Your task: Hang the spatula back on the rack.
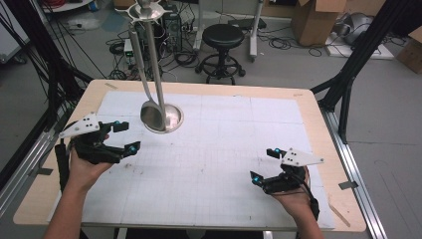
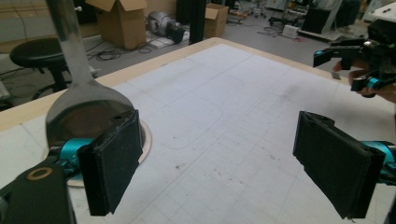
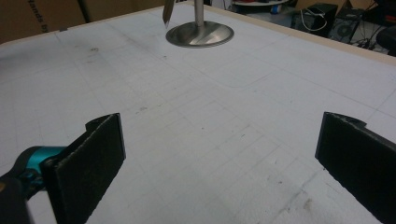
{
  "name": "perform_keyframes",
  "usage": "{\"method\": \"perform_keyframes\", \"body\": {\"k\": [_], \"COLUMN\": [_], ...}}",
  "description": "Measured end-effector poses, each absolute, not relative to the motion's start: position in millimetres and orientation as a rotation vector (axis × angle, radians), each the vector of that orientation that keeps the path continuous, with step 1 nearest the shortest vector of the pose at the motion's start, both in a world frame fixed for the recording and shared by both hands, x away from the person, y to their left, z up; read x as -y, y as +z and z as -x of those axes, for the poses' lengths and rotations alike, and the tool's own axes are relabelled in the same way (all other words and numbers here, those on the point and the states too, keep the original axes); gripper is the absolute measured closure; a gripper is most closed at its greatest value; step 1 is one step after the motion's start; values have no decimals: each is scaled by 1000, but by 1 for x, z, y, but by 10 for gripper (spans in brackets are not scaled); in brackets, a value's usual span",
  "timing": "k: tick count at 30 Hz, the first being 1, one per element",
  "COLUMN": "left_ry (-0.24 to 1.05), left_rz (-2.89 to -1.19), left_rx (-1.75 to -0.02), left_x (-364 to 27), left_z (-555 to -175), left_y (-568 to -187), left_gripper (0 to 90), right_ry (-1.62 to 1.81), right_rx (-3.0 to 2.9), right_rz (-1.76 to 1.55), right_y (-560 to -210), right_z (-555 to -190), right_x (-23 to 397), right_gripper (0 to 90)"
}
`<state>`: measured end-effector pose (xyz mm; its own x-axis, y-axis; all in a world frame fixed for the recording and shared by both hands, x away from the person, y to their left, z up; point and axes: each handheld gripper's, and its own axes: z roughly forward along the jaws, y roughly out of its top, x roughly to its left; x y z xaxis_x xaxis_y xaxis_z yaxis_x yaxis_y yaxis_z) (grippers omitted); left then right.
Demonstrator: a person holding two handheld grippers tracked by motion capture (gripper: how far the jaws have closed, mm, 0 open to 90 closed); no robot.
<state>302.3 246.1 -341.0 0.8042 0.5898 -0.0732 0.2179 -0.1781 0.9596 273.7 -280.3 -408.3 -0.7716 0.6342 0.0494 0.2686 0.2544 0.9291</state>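
Observation:
A metal stand [image 1: 158, 59] rises from a round base [image 1: 172, 119] at the back left of the white gridded mat [image 1: 224, 149]. From it hangs a steel ladle [image 1: 151, 113], its bowl low over the base. My left gripper [image 1: 127, 136] is open just left of the base and holds nothing. In the left gripper view its open jaws [image 2: 219, 163] frame bare mat, with the ladle bowl [image 2: 84, 112] close behind the left pad. My right gripper [image 1: 263, 164] stands open at the front right over bare mat. The right gripper view shows its open jaws [image 3: 219, 163] and the base [image 3: 200, 33] far off.
The mat lies on a wooden table [image 1: 318, 119]. On the floor behind it are a black stool [image 1: 222, 47], cables and cardboard boxes [image 1: 313, 20]. Black frame legs [image 1: 348, 74] stand at both sides of the table.

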Motion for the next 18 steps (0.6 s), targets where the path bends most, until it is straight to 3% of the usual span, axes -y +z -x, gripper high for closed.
{"method": "perform_keyframes", "body": {"k": [18], "left_ry": [403], "left_rz": [-1749], "left_rx": [-593], "left_x": [-248], "left_z": [-294], "left_y": [-368], "left_gripper": [131], "right_ry": [1542], "right_rx": [-2156], "right_rz": [-863], "right_y": [-408], "right_z": [-276], "right_x": [292], "right_gripper": [2]}}
